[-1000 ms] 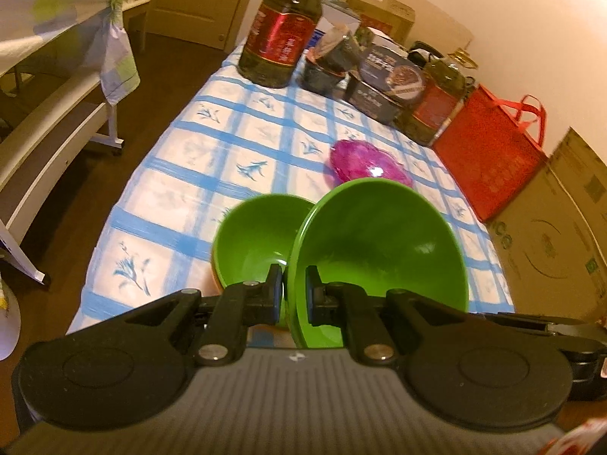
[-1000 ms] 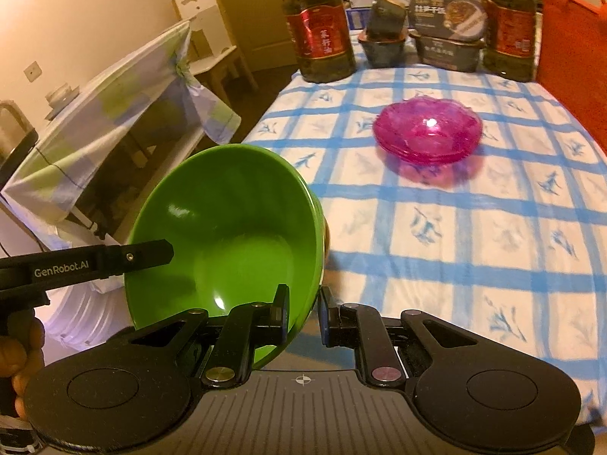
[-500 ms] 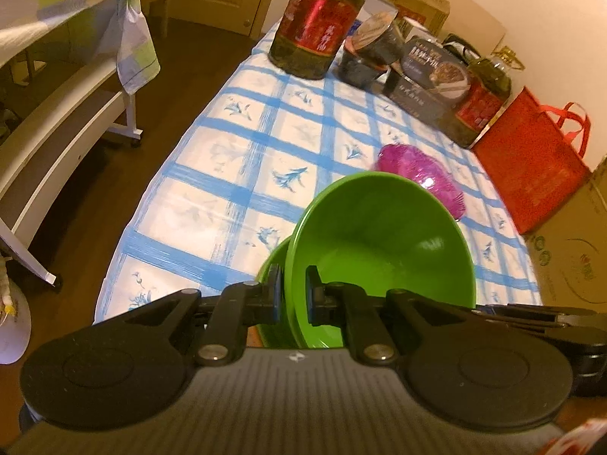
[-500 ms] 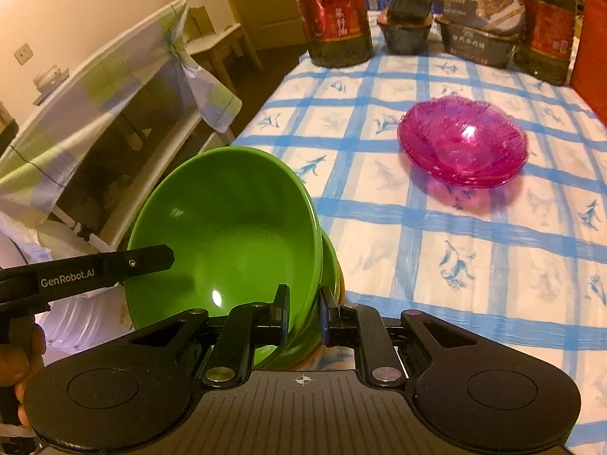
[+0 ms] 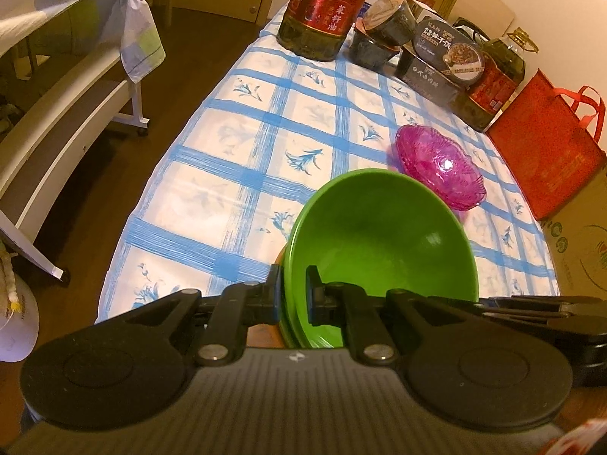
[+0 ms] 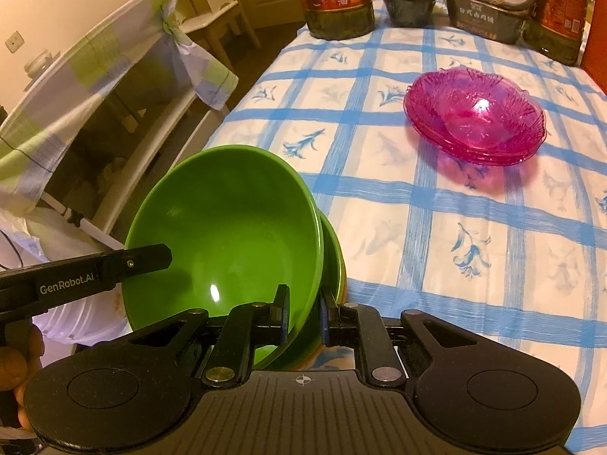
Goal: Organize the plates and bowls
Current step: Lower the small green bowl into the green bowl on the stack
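Here a green bowl (image 5: 383,242) is pinched at its rim by both the left hand-held gripper (image 5: 293,295) and the right hand-held gripper (image 6: 303,313), nested tilted in another green bowl (image 6: 334,261); pink glass dishes (image 6: 476,121) are stacked at two o'clock.

Green bowl (image 5: 383,235); magenta glass dishes (image 6: 474,113); blue-checked white tablecloth (image 6: 474,227); red bag (image 5: 546,151).

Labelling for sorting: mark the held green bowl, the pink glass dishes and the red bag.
green bowl (image 6: 227,227), right wrist view, inner wall.
pink glass dishes (image 6: 474,121), right wrist view, top dish's inside.
red bag (image 5: 546,151), left wrist view, front face.
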Available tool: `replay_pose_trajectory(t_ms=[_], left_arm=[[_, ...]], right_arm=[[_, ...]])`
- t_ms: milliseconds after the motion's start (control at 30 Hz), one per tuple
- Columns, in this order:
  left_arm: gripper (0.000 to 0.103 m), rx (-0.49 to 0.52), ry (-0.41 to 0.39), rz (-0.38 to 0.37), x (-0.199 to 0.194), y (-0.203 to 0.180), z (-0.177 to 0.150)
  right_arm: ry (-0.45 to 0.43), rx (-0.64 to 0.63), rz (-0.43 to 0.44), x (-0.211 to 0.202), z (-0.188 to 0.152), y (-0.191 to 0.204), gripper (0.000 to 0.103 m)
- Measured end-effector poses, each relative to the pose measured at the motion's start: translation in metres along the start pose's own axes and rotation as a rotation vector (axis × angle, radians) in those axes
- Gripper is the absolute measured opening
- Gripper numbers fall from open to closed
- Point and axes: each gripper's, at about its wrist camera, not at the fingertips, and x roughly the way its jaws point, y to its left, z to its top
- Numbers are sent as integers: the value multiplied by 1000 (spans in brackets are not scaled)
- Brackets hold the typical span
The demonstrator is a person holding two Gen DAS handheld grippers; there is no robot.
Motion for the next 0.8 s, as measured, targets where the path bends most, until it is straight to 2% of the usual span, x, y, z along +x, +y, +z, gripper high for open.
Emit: replay_pose_trajectory(t_ms=[233,333,400,500,567,800], left_arm=[[10,11,-1,4,0,-2,-1],[16,6,1,-4,0,-3,-1],[17,8,-3,-4,-1,-3,-2],[19,2,-8,-10,-1,-2,-2],[20,0,-17,-8,-3,-1,-1],[21,-8,-41,-14,-7,-1,2]], right_arm=[[3,10,5,1,0,-1,16],[4,36,20,0,1,-4,16],[-2,61,37,-1,1,-7,19],[-22,87,65,-6,2,-9,33],[-38,86,53,-9,4,-7,39],[-90,103,55,-23,4,-12,41]])
